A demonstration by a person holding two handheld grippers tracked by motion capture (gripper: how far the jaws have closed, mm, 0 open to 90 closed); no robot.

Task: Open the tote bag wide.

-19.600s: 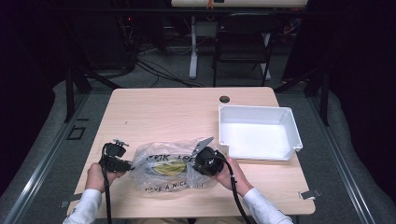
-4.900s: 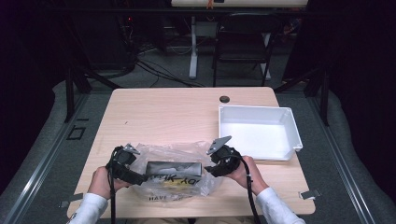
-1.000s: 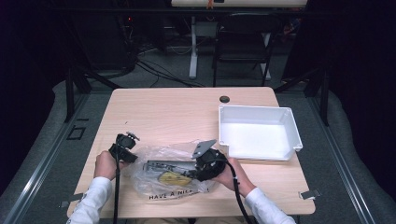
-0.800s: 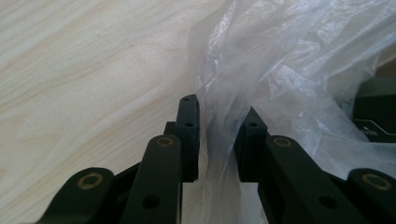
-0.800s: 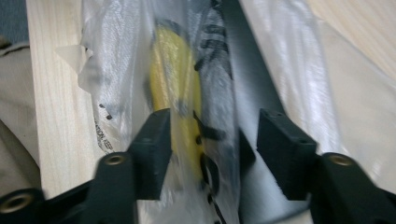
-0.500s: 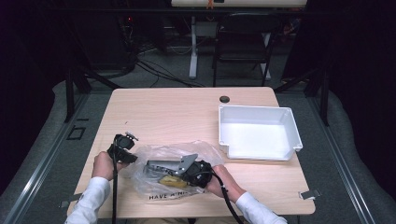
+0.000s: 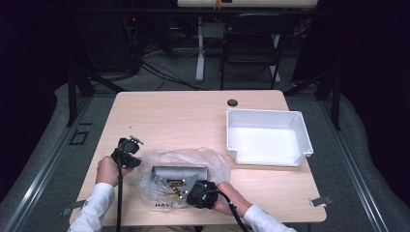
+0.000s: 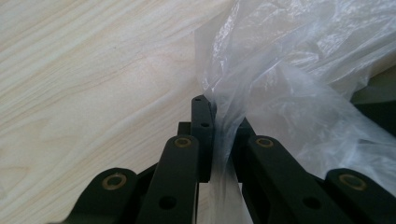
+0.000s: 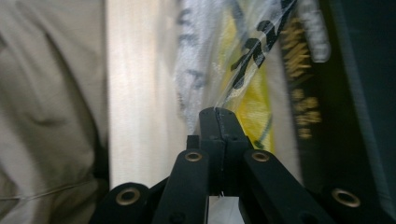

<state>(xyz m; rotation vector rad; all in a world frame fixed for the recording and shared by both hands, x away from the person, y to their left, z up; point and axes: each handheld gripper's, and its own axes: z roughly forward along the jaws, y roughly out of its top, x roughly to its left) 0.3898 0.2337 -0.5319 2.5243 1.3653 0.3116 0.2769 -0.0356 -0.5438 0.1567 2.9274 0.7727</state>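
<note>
A clear plastic bag (image 7: 183, 164) with black printed lettering lies near the table's front edge, holding a dark box (image 7: 180, 173) with yellow markings. My left gripper (image 7: 129, 155) is at the bag's left end, and its jaws are shut on a fold of the plastic bag (image 8: 261, 93). My right gripper (image 7: 189, 189) sits at the bag's front edge, shut on the plastic bag (image 9: 243, 60) film above the dark box (image 9: 336, 116). A yellow patch (image 9: 254, 107) shows through the film in the right gripper view.
A white tray (image 7: 269, 137) stands at the right of the wooden table (image 7: 193, 116). A small dark round cap (image 7: 232, 102) lies near the far edge. Beige trousers (image 9: 46, 116) show past the table's front edge in the right gripper view.
My right gripper has slid left and toward the front edge along the bag, pulling the film with it. The left gripper has stayed in place on the bag's left end.
</note>
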